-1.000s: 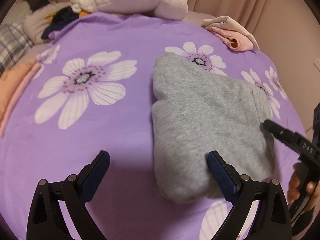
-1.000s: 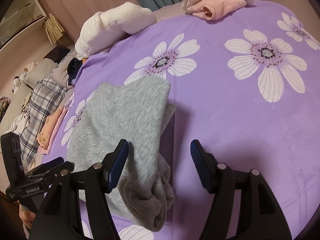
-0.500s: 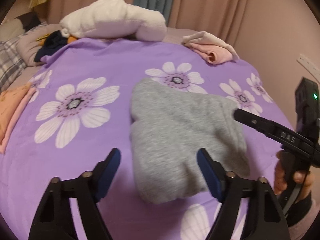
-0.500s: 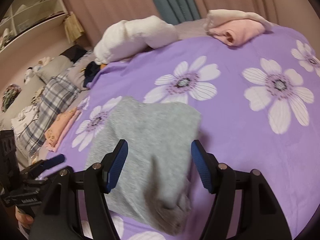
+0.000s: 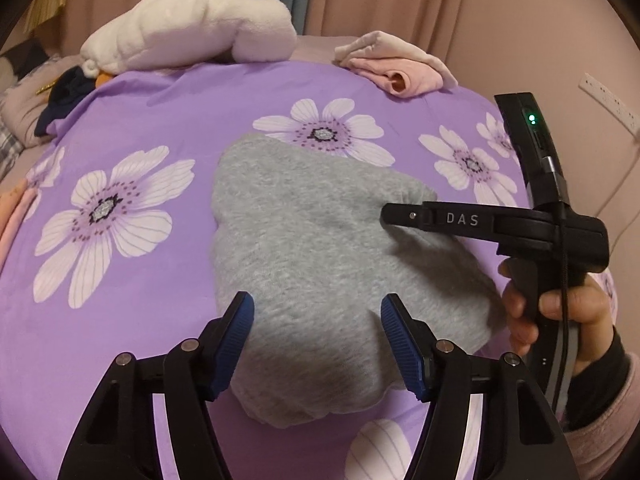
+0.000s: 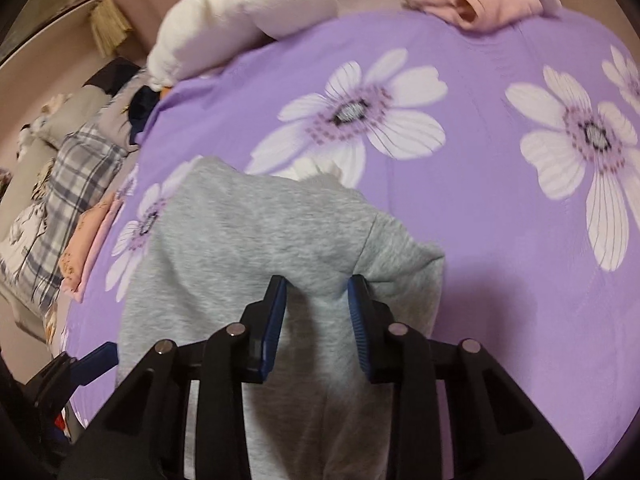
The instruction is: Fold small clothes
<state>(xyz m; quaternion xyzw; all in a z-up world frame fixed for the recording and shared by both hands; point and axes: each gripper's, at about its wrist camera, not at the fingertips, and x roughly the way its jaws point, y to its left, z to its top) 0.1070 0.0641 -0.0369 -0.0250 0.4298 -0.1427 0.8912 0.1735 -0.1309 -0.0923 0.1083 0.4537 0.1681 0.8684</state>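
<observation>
Right wrist view: right hand-held gripper (image 6: 316, 296), jaws just closing, pinches a raised fold of the grey garment (image 6: 256, 236). Garment lies on the purple flowered bedspread (image 6: 480, 220), near edge of the bed. Left hand-held gripper (image 5: 316, 322), jaws just narrowing, straddles the garment's near end, pads not pressing.

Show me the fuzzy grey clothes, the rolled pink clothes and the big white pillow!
Fuzzy grey garment (image 5: 312, 240), left wrist view: middle of its top.
Rolled pink garment (image 5: 404, 76), left wrist view: rolled end.
Big white plush pillow (image 5: 188, 28), left wrist view: its middle.
</observation>
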